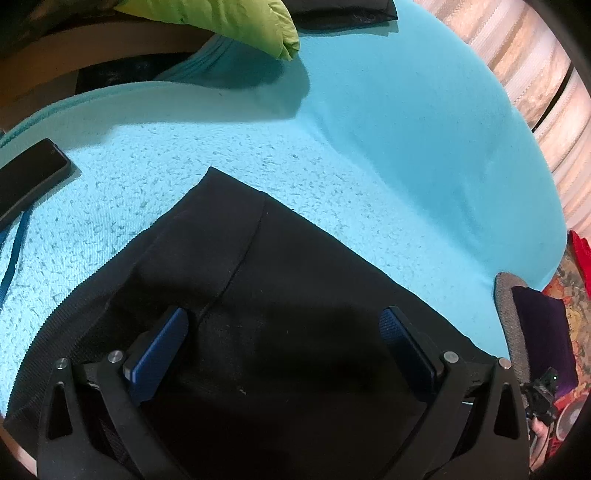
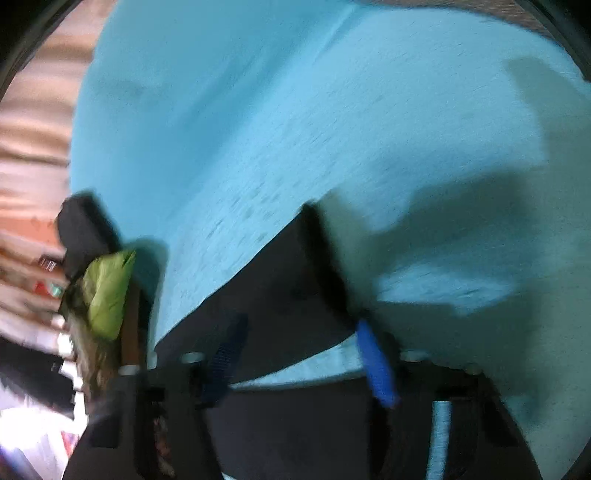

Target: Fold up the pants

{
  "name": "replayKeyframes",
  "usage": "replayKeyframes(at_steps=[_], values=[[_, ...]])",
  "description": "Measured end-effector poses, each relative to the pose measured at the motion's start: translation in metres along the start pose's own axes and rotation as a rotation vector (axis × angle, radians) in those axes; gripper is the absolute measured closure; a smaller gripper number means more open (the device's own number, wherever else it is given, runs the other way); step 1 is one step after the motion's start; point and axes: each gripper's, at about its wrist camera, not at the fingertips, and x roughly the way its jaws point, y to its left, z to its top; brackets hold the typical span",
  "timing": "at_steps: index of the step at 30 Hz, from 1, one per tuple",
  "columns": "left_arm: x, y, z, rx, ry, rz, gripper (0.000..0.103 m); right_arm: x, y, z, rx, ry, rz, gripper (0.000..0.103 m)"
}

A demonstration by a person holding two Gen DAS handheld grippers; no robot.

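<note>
The black pants [image 1: 266,280] lie folded flat on the turquoise bed cover [image 1: 388,129]. A seam runs down their middle and one corner points away from me. My left gripper [image 1: 284,321] is open, its blue pads [image 1: 162,350] spread wide just above the pants, holding nothing. The right wrist view is motion-blurred. There my right gripper [image 2: 299,332] is open over a corner of the black pants [image 2: 280,280], with its blue pads [image 2: 375,362] apart and nothing between them.
A black phone [image 1: 29,177] lies on the cover at the left. A lime-green pillow [image 1: 229,22] and a dark cushion [image 1: 343,11] lie at the far edge. A grey chair back [image 1: 511,317] stands at the right. Striped curtains [image 1: 532,66] hang beyond the bed.
</note>
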Motion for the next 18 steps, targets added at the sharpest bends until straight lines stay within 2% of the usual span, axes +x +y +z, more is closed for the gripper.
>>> replayKeyframes(at_steps=[2,3,5,6,12,14,15,18], values=[[-0.001,0.002,0.000,-0.005,0.000,-0.010,0.000,-0.012,0.003,0.010,-0.001,-0.113,-0.101,0.058],[-0.001,0.002,0.000,-0.003,0.002,-0.013,0.000,-0.012,0.007,0.015,-0.013,-0.131,-0.134,0.055],[0.000,0.001,-0.001,0.006,0.005,-0.012,0.000,-0.002,0.017,0.032,-0.049,-0.091,-0.110,0.055],[0.000,0.001,-0.001,0.012,0.006,-0.009,0.000,0.010,0.026,0.040,-0.082,-0.037,-0.088,0.054],[0.001,-0.002,-0.001,0.019,0.010,0.003,0.000,0.046,0.063,0.059,-0.216,0.068,-0.199,0.056],[0.001,-0.002,0.000,0.019,0.013,0.005,0.000,0.050,0.067,0.058,-0.238,0.097,-0.191,0.067],[0.001,-0.002,0.000,0.017,0.014,0.005,0.000,0.050,0.070,0.058,-0.257,0.094,-0.192,0.075],[0.001,-0.002,0.000,0.013,0.015,0.004,0.000,0.050,0.073,0.061,-0.267,0.092,-0.192,0.081]])
